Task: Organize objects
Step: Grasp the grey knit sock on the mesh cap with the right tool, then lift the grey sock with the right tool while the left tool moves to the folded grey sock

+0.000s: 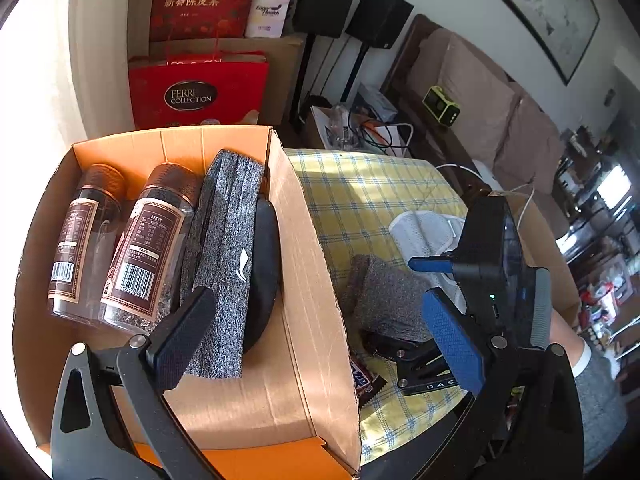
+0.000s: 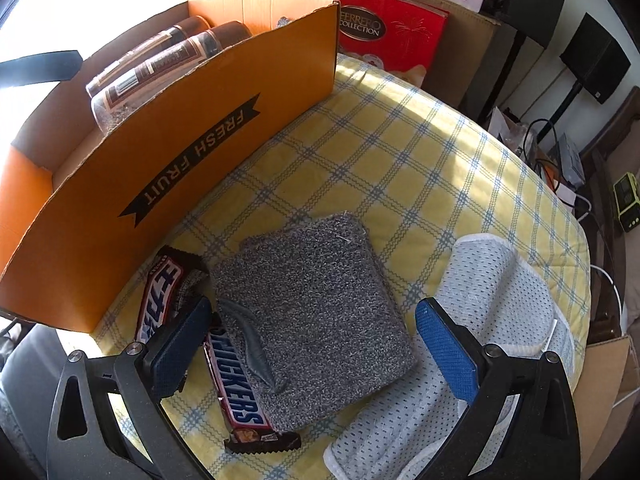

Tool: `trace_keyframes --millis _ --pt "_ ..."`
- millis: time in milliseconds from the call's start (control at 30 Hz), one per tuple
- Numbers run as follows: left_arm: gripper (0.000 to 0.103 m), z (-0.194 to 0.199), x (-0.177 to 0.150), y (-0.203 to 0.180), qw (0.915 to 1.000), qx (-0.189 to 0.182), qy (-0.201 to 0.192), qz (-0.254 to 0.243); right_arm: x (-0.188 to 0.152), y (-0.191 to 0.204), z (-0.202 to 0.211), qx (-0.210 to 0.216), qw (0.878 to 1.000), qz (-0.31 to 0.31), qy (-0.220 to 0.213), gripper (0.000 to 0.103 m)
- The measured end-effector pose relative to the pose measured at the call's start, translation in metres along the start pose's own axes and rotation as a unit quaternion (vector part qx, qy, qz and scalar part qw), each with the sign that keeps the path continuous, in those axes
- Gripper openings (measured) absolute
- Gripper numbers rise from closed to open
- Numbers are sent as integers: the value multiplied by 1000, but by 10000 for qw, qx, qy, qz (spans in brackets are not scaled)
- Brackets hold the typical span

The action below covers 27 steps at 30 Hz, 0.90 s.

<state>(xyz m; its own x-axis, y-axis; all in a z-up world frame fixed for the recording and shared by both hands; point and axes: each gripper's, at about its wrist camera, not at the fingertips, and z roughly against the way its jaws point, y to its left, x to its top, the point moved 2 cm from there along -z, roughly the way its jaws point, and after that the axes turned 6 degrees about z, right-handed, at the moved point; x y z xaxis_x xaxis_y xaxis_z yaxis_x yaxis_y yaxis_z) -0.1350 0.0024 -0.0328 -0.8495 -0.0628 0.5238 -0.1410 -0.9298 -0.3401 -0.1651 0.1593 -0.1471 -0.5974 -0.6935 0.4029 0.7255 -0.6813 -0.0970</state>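
Note:
An orange cardboard box (image 1: pixel 312 264) holds two brown-labelled bottles (image 1: pixel 136 248), a folded grey sock (image 1: pixel 228 248) and a dark round object (image 1: pixel 264 272). My left gripper (image 1: pixel 316 336) is open above the box's right wall, empty. On the yellow checked tablecloth (image 2: pixel 400 152) lie a grey sock (image 2: pixel 320 312), two Snickers bars (image 2: pixel 236 392) and a white mesh slipper (image 2: pixel 480 288). My right gripper (image 2: pixel 312 344) is open just above the grey sock, its fingers on either side, empty. It also shows in the left wrist view (image 1: pixel 430 276).
The box (image 2: pixel 168 160) stands left of the sock in the right wrist view. Red gift bags (image 1: pixel 200 92), a carton and black speakers (image 1: pixel 352 12) stand behind the table. A sofa (image 1: pixel 500 120) and cables lie to the right.

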Motion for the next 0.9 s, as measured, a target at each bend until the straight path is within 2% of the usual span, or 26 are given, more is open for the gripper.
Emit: trace_keyframes --millis 100,267,333,433,600,767,900 --pt "103 0 -1 0 10000 -22 22 -18 -1 -3 -3 144 9998 -99 -20 88" --pt "103 1 1 -6 10000 -46 37 -50 -2 -7 10 216 9992 -267 -194 75" --pt "103 1 2 -9 9999 -107 35 -32 -3 -11 16 228 9988 -364 -251 47" --pt "103 1 5 -16 9998 -194 48 -17 -4 -24 28 343 9962 -687 -419 36" --pt "103 1 9 -34 9996 -256 57 -92 -14 -49 59 307 9879 -1315 -758 33" --pt "103 -15 6 -61 9976 -89 379 -579 -30 -72 98 262 9763 -1852 -1087 33" --pt "103 -30 4 -85 9942 -16 574 -908 -39 -85 122 147 9711 -2039 -1234 33"
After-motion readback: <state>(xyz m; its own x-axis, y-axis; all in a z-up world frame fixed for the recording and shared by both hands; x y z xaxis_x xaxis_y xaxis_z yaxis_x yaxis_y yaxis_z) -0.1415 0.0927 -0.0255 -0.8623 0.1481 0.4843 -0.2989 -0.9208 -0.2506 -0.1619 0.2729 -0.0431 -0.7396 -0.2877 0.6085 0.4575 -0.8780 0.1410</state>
